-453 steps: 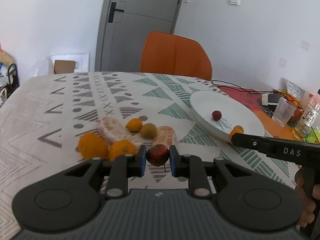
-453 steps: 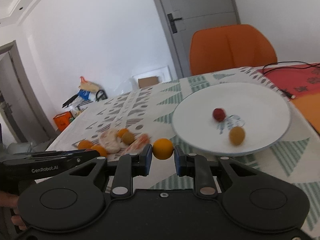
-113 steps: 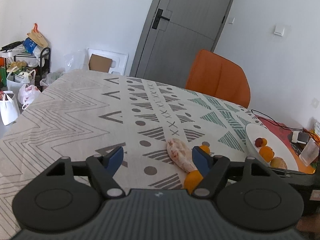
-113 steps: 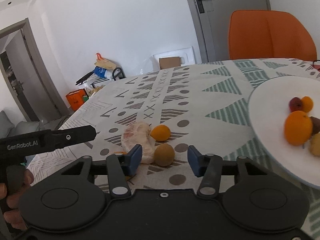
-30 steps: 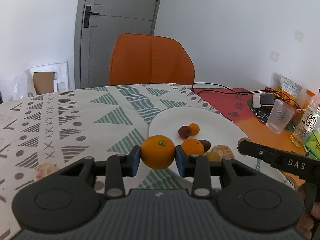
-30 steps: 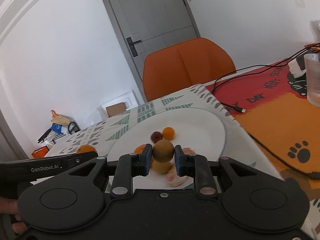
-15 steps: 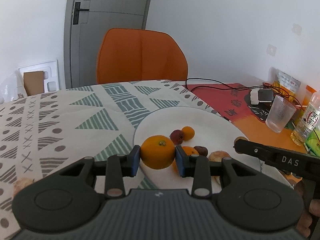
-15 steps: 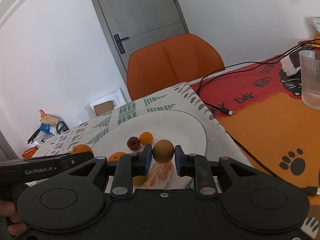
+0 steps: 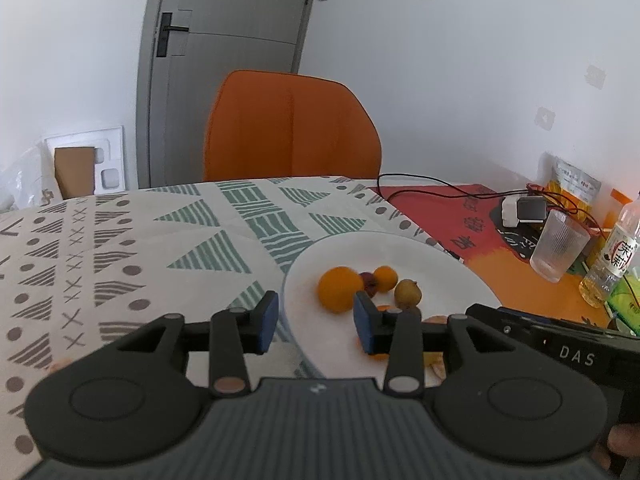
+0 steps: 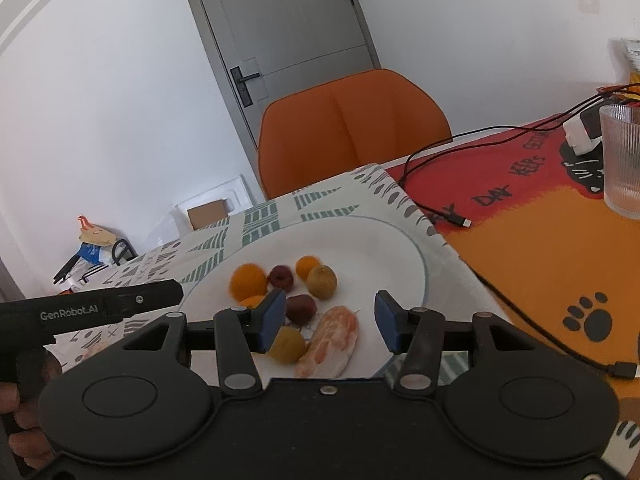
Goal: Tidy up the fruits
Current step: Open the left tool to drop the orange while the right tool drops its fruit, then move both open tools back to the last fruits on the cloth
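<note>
Both grippers hover over the white plate [image 10: 404, 248], which sits on the patterned tablecloth [image 9: 120, 248] beside a red and orange mat [image 10: 540, 216].

The left gripper [image 9: 315, 322] has its jaws parted with nothing between the pads; they have just been opening, and the large orange [image 9: 340, 289] lies blurred on the plate just beyond them.

The right gripper [image 10: 330, 321] has also just been opening. Its jaws stand wide and empty, and the brownish-green round fruit [image 10: 321, 281] rests on the plate ahead of them.

Around it lie a small orange [image 10: 307, 266], a dark red fruit [image 10: 281, 277], another dark red fruit [image 10: 301, 309], a yellowish fruit [image 10: 287, 345] and a peeled citrus segment [image 10: 330, 340].

A ribbed glass [image 10: 621, 160] stands on the mat, well apart from the plate. An orange chair [image 10: 352, 124] is behind the table.
</note>
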A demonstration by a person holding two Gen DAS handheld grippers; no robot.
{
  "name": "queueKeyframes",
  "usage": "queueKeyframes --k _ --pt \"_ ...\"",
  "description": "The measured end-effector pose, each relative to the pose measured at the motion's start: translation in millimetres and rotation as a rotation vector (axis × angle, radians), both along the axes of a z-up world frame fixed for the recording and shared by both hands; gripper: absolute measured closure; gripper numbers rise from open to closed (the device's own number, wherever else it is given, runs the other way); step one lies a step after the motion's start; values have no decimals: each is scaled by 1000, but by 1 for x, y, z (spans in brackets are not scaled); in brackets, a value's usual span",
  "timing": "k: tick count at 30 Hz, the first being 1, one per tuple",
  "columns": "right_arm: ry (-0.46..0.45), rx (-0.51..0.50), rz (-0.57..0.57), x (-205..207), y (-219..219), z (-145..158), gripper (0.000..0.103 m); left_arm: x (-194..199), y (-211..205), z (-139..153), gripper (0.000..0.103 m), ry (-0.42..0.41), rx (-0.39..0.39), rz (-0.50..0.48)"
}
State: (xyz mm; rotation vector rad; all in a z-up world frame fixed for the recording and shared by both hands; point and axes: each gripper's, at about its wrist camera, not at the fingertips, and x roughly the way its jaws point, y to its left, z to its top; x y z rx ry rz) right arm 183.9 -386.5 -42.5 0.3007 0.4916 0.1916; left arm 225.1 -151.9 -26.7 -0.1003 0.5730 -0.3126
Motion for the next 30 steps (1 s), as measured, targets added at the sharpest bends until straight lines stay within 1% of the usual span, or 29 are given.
queueKeyframes --k 2,4,5,6,8,9,12,14,16,20,22,24,30 --pt "-5 -3 4 -3 3 2 52 -4 7 2 62 -1 -7 18" --pt "-11 -8 6 -5 7 5 45 -8 15 4 59 -4 -14 35" --pt "-15 -11 6 -7 9 6 43 -10 18 5 57 -6 -17 41" --pt "-18 -15 9 -9 11 8 42 -13 22 6 56 -9 -20 48" --pt "-21 -23 14 -11 17 10 42 -17 30 10 50 -14 -29 63" --pt "-20 -23 15 -13 20 11 41 -20 33 11 48 -18 -34 67" --pt "-9 -15 16 -15 26 13 38 -31 44 20 38 -42 -49 74" --pt "-11 -10 18 -18 30 16 33 -37 52 25 23 -60 -46 87" --pt "-21 -12 26 -23 35 18 30 -44 59 28 19 -75 -37 105" --pt "-20 -8 48 -25 44 20 27 -48 71 31 18 -70 -22 142" --pt "-27 -12 66 -26 49 23 19 -52 77 33 16 -71 -21 162" --pt "-43 -15 77 -29 53 26 15 -55 82 34 14 -76 -21 179" --pt "-68 -9 104 -36 60 34 11 -66 96 38 11 -86 -17 224"
